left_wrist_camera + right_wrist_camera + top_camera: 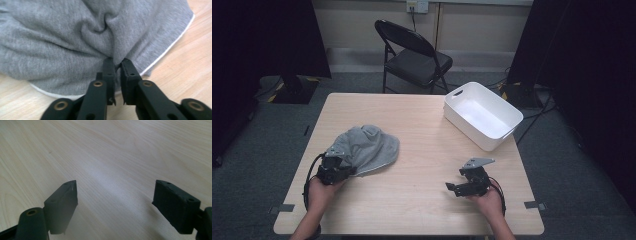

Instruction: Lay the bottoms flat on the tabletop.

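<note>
Pinched between the black jaws of the left claw point(117, 62) is a fold of the crumpled grey knitted cloth with a pale hem point(75, 42), whose bulk lies just ahead of that claw on the light wooden counter point(422, 150). Well off to its side, the right claw point(115, 192) hovers over bare counter, jaws wide with nothing between them, and the white rectangular plastic tub point(482, 115) sits well beyond it.

A white bin point(482, 114) sits on the table point(422, 130); a folding chair point(414, 56) stands behind.

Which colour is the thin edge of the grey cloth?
White, on the grey cloth; the left gripper view shows it best.
</note>
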Demonstrator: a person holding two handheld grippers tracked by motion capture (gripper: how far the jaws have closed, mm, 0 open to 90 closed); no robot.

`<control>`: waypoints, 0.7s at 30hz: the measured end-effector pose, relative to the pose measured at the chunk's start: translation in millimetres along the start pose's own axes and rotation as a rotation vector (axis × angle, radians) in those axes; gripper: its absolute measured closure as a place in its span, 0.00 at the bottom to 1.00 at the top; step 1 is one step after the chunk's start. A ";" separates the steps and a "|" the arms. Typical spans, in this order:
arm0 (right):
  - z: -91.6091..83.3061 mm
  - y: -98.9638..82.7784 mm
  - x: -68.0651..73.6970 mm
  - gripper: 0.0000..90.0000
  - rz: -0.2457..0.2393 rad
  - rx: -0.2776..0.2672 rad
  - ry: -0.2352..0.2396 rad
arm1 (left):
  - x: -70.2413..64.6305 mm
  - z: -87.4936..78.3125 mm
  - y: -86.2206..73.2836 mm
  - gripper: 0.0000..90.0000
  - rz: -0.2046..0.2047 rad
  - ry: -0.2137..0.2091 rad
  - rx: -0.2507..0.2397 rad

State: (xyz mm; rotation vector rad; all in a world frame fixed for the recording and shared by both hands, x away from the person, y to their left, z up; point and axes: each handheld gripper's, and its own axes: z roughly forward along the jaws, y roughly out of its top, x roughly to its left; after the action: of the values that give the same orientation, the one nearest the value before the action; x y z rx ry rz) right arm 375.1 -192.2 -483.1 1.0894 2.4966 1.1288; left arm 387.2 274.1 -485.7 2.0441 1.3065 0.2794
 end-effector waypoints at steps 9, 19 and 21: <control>0.0 -0.1 -1.4 0.22 0.010 -0.003 0.003 | -29.3 8.6 2.7 0.97 0.091 -0.071 0.022; -0.8 0.0 -0.8 0.23 0.010 -0.005 -0.003 | -66.2 26.5 11.5 0.98 0.174 -0.146 0.028; -0.4 -0.1 -1.2 0.23 0.013 -0.006 0.000 | -72.3 29.6 13.4 0.98 0.174 -0.159 0.030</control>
State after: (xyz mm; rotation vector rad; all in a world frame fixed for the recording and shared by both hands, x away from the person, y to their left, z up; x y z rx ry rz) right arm 375.7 -193.4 -483.1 1.1054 2.4882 1.1398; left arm 377.9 195.4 -486.4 2.1612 1.0452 0.1722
